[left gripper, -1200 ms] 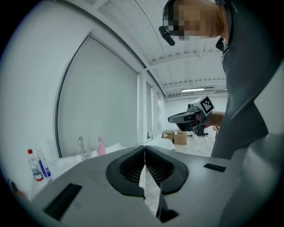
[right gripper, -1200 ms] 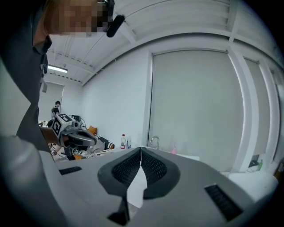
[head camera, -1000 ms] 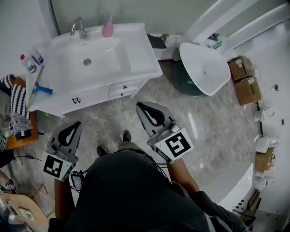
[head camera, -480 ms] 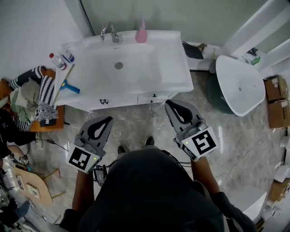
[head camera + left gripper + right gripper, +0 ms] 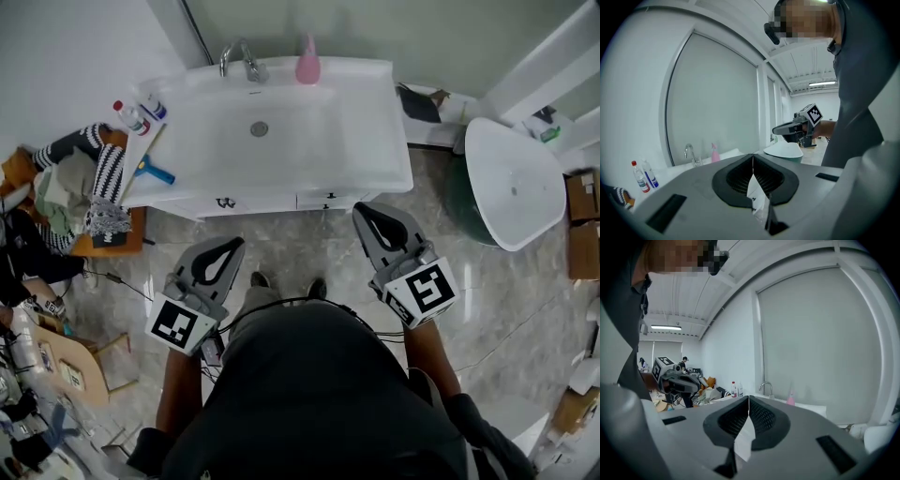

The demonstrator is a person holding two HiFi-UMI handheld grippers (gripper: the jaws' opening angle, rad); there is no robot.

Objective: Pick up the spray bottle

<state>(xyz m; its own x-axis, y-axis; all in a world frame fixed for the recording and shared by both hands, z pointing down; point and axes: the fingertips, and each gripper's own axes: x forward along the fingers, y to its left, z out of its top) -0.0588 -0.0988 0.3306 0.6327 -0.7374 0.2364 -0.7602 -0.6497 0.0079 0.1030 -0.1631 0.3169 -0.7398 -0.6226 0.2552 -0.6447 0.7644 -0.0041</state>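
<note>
Pink plastic spray bottle [image 5: 307, 58]: it stands upright at the top centre of the head view, on the back ledge of the wide white washbasin cabinet [image 5: 375, 141], just to the right of the chrome tap [image 5: 242, 62]. Its long axis runs up and down, with the trigger head on top.

The cabinet fills the upper middle of that view, and the whole bowl lies between the bottle and the person standing in front of it. A white oval basin [image 5: 511, 183] sits off at the right edge, well away from the bottle.

Both grippers hang in the lower half of the frame, short of the cabinet's front edge and well apart from the bottle. The grey right gripper [image 5: 363, 208] is right of centre and the grey left gripper [image 5: 232, 244] left of centre, both aiming toward the top of the frame. The bottle lies ahead of and between them, a little toward the right one's side, so the right gripper looks the nearer. Each gripper view shows the bottle far off beyond the jaw tips.

The jaws of both grippers meet at the tips. Nothing is between them and they touch nothing, so either would have to spread before closing round the bottle's body

Two small bottles [image 5: 133, 112] stand at the counter's left end, far from the pink one
</note>
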